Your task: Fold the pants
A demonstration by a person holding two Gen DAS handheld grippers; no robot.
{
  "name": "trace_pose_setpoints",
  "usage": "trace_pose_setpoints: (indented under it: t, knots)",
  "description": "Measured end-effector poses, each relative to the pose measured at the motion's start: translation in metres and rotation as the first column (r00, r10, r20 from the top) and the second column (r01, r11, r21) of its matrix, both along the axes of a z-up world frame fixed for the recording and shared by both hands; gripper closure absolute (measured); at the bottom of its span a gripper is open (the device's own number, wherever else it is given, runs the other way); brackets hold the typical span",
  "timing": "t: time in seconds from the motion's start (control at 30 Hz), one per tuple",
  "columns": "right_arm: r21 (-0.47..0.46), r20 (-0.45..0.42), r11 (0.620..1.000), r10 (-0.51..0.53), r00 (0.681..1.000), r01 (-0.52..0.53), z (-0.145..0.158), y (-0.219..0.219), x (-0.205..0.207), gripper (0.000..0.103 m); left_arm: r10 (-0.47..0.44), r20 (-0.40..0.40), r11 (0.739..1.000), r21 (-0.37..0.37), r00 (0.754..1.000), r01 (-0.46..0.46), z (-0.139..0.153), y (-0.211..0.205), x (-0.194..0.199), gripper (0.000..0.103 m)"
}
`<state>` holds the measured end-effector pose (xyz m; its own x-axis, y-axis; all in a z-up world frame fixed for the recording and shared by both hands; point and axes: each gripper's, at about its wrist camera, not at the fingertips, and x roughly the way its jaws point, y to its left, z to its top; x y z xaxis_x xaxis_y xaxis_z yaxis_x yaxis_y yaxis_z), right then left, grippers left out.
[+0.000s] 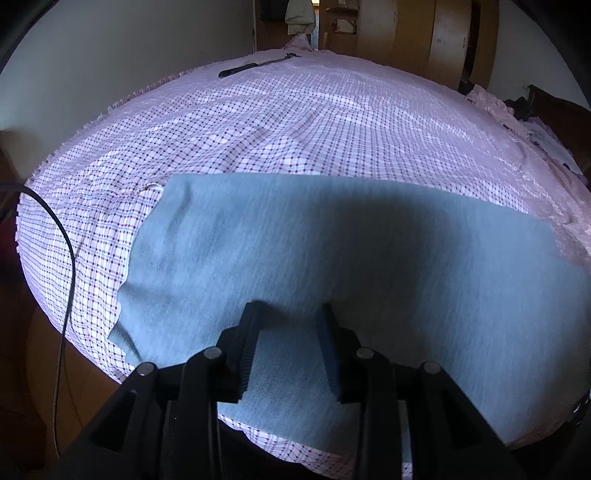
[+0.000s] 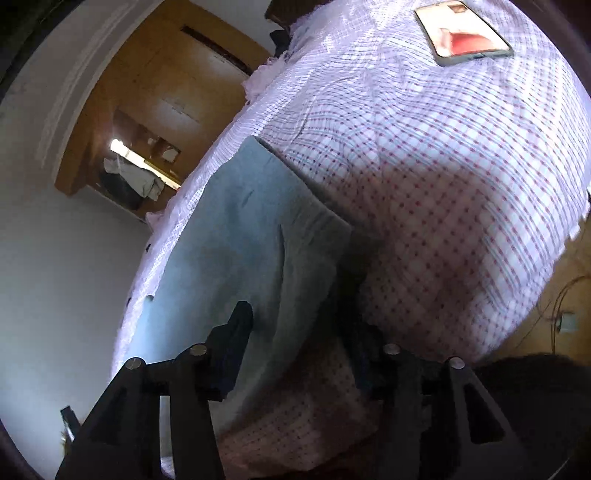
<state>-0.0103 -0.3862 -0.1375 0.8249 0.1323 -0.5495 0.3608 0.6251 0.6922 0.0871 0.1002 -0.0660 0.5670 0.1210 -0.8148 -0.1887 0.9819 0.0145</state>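
The blue pants [image 1: 332,240] lie flat on the checked bed sheet [image 1: 258,122]. The left tongs [image 1: 291,306] hover over them with fingers apart, gripping nothing. The right tongs [image 2: 295,317] gape wide above the pants' edge; a phone [image 2: 463,31] lies farther off on the bed.

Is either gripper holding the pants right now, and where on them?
Neither. The left gripper is open over the pants, near their front edge. The right gripper is open too, straddling the pants' side edge, not closed on it.
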Motion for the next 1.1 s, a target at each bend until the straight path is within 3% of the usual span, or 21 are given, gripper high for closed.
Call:
trace_pose_setpoints:
  t: [0.17,0.27,0.37,0.53,0.63,0.73,0.83,1.1]
  knots:
    - [0.017,0.03,0.999,-0.03,0.999,0.029,0.001,-0.006,0.012,0.061,-0.011,0.001,1.0,-0.003,1.0,0.011,0.003,0.001,-0.003,0.069]
    - [-0.005,0.01,0.999,-0.046,0.999,0.046,0.011,-0.006,0.007,0.089,-0.009,-0.001,1.0,-0.011,1.0,0.009,0.006,0.005,-0.004,0.069]
    - [-0.027,0.044,0.999,-0.045,0.998,0.046,0.028,-0.005,-0.01,0.096,-0.011,0.007,1.0,0.008,1.0,0.011,0.01,0.007,-0.007,0.069]
    - [-0.101,0.065,0.995,-0.015,0.998,0.022,0.045,0.001,-0.018,0.096,-0.004,0.02,1.0,-0.011,1.0,0.004,0.014,0.014,-0.011,0.069]
    - [-0.075,0.058,0.997,-0.007,0.998,0.011,0.045,-0.002,-0.007,0.098,-0.012,0.025,1.0,-0.012,1.0,0.012,0.019,0.016,-0.015,0.069]
    - [-0.124,0.075,0.992,0.023,0.997,-0.014,0.061,0.005,-0.003,0.101,-0.025,0.04,1.0,-0.017,0.999,0.026,0.027,0.02,-0.02,0.069]
    - [-0.219,0.095,0.974,0.083,0.992,-0.061,0.085,0.02,0.003,0.102,-0.034,0.048,0.999,-0.019,0.998,0.035,0.034,0.023,-0.025,0.069]
    - [-0.339,0.127,0.922,0.242,0.962,-0.187,0.128,0.069,0.024,0.102,-0.067,0.03,0.997,-0.026,0.997,0.068,0.043,0.034,-0.034,0.069]
